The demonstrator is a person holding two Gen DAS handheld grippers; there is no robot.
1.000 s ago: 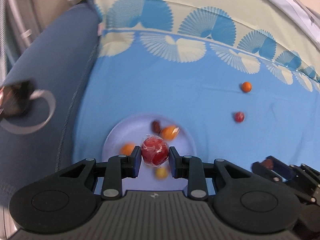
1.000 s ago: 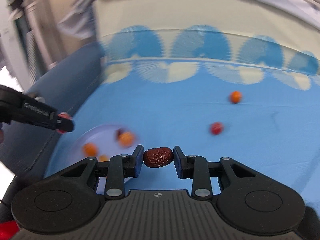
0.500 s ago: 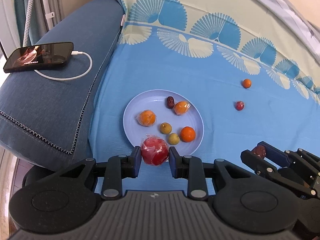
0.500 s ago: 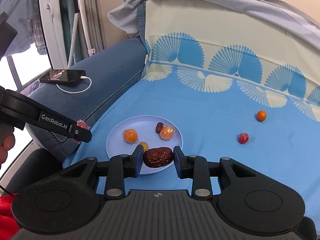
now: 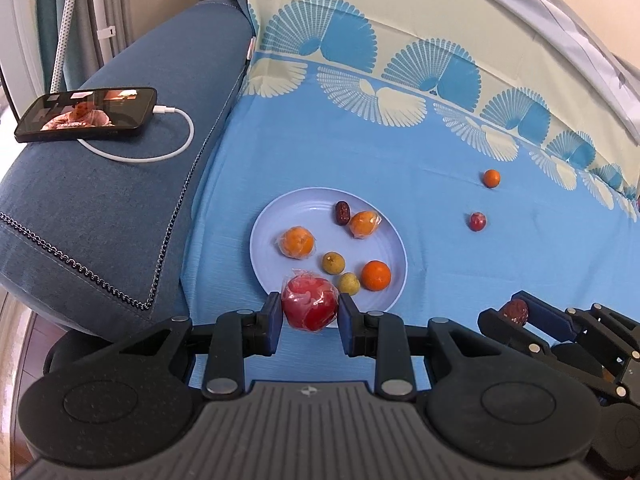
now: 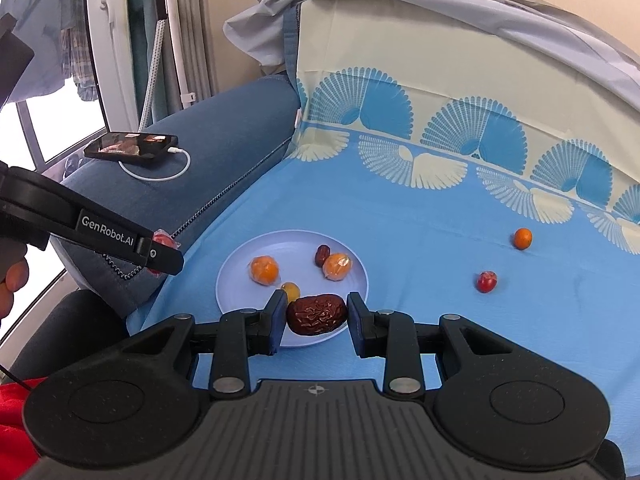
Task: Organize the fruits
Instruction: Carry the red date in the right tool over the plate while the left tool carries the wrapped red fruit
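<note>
Two held fruits: a wrapped red apple (image 5: 308, 307) sits low in the centre of the left wrist view and a wrinkled brown date (image 6: 317, 314) low in the centre of the right wrist view.
Left gripper (image 5: 308, 312): clamped on the wrapped red apple, both pads pressing its sides, over the near rim of the plate.
Right gripper (image 6: 317, 316): clamped on the wrinkled brown date, over the near edge of the plate; in the left wrist view it shows at lower right (image 5: 516, 312) with the date between its fingers.
Plate (image 5: 304, 208): pale lilac and round, on the blue cloth, in the middle of both frames.
On the plate: two wrapped oranges (image 5: 297, 242) (image 5: 363, 223), a small dark date (image 5: 342, 213) touching the upper one, two yellow-green small fruits (image 5: 333, 262) (image 5: 349, 283) just beside each other, and a bare orange (image 5: 376, 275) at the right.
Loose fruits: a small orange (image 5: 491, 178) and a small red fruit (image 5: 477, 221) lie on the cloth, right of the plate and well apart from it.
Cloth (image 5: 440, 248): blue with a cream band of fan patterns across the upper frame.
Sofa arm (image 5: 120, 184): dark blue, at the left, just beside the cloth.
Phone (image 5: 86, 113): lies flat on the sofa arm at upper left, screen lit, with a white cable (image 5: 176, 148) plugged in.
Person: a fingertip (image 6: 12, 280) shows at the left edge of the right wrist view, behind the left gripper.
</note>
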